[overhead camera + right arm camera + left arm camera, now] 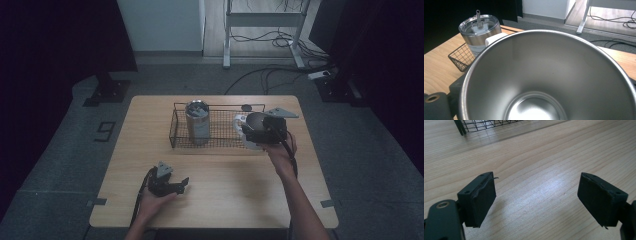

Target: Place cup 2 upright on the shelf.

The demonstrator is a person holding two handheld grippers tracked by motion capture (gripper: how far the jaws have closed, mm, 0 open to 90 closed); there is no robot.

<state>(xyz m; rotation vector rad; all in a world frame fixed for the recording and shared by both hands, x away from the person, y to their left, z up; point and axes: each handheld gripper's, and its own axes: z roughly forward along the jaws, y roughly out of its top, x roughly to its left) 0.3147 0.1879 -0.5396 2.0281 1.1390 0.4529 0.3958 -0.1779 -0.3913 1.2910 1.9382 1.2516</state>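
**L idle near, R has cup at basket**

Near-left: my left gripper (179, 184) sits low on the table (225, 195), close to the near edge. Jaws spread, nothing btwn them, just bare wood in the left gripper view. It's parked there imo: out of the way, one corner of the wire basket (474, 125) just ahead, ready to help if needed.

Mid-right: my right gripper (255, 131) is up at the basket's right end w/ the steel cup (549, 75). Jaws sit either side of the cup wall and pinch it. Most of the pads are hidden behind the rim, so I can't confirm how firm the grip is. Cup is tipped so its mouth faces my camera, empty inside, white handle poking out on the far-left side. In the high view the cup (245, 139) sits at the basket's (172, 132) right end; can't tell if it's touching the mesh or just above it. Grip on the wall keeps the handle free.

Farther left: lidded tumbler (197, 122) w/ straw stands upright in the basket's left half, well apart from the cup. That leaves the right half open, prob the cup's slot.
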